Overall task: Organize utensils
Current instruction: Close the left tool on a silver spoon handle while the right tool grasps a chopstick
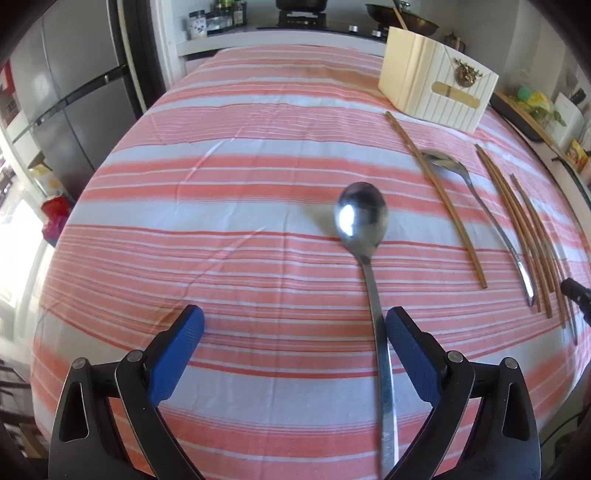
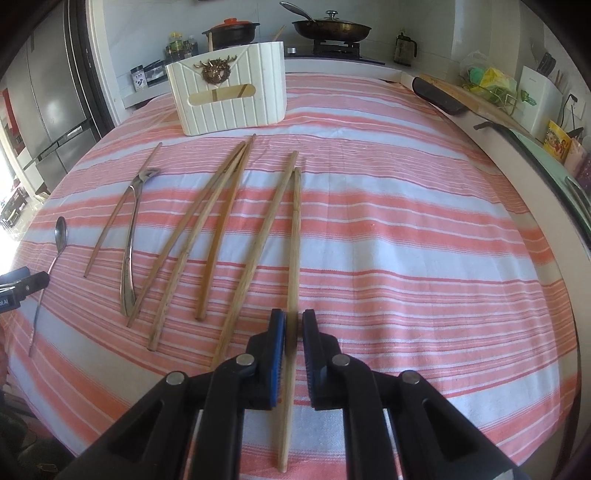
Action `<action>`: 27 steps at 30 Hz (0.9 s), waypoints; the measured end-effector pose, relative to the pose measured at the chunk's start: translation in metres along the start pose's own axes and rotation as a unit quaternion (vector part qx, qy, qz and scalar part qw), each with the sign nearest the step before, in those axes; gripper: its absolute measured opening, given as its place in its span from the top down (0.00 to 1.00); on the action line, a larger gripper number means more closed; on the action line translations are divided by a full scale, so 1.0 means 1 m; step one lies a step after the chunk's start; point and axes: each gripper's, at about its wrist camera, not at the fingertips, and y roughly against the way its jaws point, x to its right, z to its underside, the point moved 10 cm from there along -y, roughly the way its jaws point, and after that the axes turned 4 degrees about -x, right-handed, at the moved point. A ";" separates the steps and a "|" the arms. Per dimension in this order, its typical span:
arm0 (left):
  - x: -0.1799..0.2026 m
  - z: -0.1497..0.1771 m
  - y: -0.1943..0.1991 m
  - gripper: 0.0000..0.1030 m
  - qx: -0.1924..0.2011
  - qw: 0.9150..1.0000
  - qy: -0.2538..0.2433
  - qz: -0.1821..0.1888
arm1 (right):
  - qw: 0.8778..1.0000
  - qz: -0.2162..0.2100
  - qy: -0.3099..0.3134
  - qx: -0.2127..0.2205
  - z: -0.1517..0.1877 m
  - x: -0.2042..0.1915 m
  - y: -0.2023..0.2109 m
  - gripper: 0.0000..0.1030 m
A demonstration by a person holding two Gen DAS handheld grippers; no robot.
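Observation:
In the left wrist view my left gripper (image 1: 295,332) is open, its blue pads wide apart. A steel spoon (image 1: 364,218) lies on the striped cloth with its handle running back beside the right pad (image 1: 410,350). A second spoon (image 1: 480,206) and several wooden chopsticks (image 1: 436,192) lie to the right. In the right wrist view my right gripper (image 2: 293,328) is nearly closed around one chopstick (image 2: 294,240), pads close on both sides. More chopsticks (image 2: 207,229) and both spoons (image 2: 131,236) lie to its left.
A cream utensil holder (image 2: 229,99) stands at the far side of the table (image 2: 406,221), also seen in the left wrist view (image 1: 439,85). A fridge (image 1: 74,96) is at the left. A counter with pans (image 2: 328,26) lies behind. The left gripper's tip (image 2: 22,284) shows at the left edge.

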 end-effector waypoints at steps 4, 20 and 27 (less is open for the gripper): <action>-0.001 0.002 0.002 0.04 -0.001 1.000 -0.002 0.005 | 1.000 -0.003 0.009 -0.011 0.003 0.000 0.001 0.85; 0.034 -0.016 -0.013 0.04 -0.014 0.994 -0.099 0.032 | 0.994 -0.017 0.098 -0.055 -0.039 -0.003 -0.028 0.69; 0.053 -0.027 -0.022 0.05 -0.024 0.992 -0.118 0.032 | 0.994 -0.022 0.087 -0.062 -0.086 0.001 -0.055 0.73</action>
